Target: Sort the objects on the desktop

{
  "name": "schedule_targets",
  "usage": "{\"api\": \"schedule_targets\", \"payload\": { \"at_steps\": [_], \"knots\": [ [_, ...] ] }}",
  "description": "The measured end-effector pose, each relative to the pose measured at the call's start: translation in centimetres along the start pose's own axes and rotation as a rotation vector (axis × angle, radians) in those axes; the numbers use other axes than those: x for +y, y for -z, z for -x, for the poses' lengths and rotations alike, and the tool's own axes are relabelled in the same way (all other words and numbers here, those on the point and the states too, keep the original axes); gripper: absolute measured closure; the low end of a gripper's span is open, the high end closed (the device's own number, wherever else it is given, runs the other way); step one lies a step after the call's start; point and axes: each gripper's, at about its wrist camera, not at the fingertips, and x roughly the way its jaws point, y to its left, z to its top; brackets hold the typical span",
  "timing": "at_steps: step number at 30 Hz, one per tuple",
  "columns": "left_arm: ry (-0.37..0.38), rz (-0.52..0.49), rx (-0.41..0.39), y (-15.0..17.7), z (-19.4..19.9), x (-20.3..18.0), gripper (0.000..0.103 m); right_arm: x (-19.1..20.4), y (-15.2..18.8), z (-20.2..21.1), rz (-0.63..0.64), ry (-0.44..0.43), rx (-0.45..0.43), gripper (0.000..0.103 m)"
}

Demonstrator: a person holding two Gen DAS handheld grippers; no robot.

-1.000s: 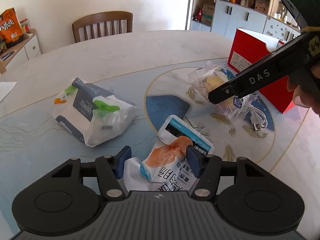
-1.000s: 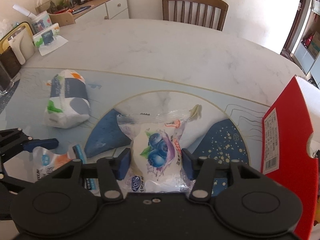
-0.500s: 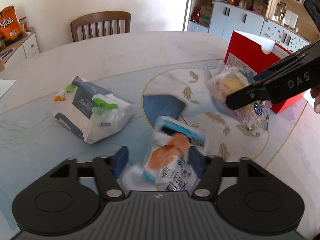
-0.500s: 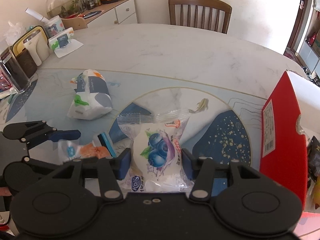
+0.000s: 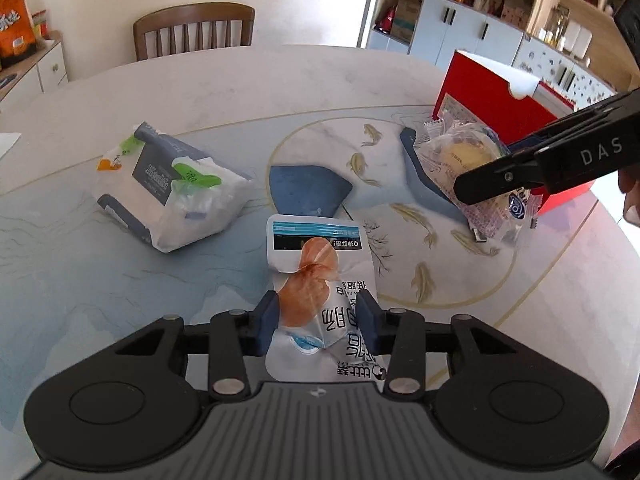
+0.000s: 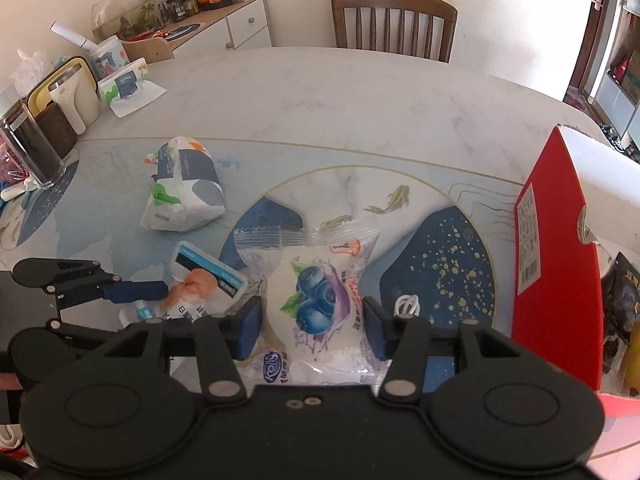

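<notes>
My left gripper (image 5: pixel 318 318) is shut on a white snack pouch with an orange picture (image 5: pixel 316 280) and holds it above the table; the pouch also shows in the right wrist view (image 6: pixel 192 292). My right gripper (image 6: pixel 312 326) is shut on a clear blueberry bread packet (image 6: pixel 320 300), lifted off the table; the packet shows in the left wrist view (image 5: pixel 472 168) beside the red box. A white and grey tissue pack (image 5: pixel 172 188) lies on the table to the left, also in the right wrist view (image 6: pixel 184 188).
A red open box (image 6: pixel 556 264) stands at the right with snack bags inside; it shows in the left wrist view (image 5: pixel 492 100) too. A white cable (image 6: pixel 406 304) lies under the packet. Jars and containers (image 6: pixel 60 108) crowd the far left. A wooden chair (image 6: pixel 394 24) stands behind the table.
Both grippers have risen from the table with their packets. The left jaws have closed tighter on the pouch. The bread packet has moved toward the red box.
</notes>
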Motion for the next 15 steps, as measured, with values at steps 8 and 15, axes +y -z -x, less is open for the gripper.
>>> {"api": "schedule_targets", "payload": {
  "at_steps": [8,15],
  "knots": [
    [-0.012,0.0,-0.028,-0.2,0.6,-0.2,0.07,-0.1,0.4,1.3,-0.004,-0.005,-0.009,0.051],
    [-0.018,-0.005,-0.029,-1.0,1.0,-0.3,0.103,-0.5,1.2,2.3,-0.016,-0.012,-0.01,0.051]
  ]
}}
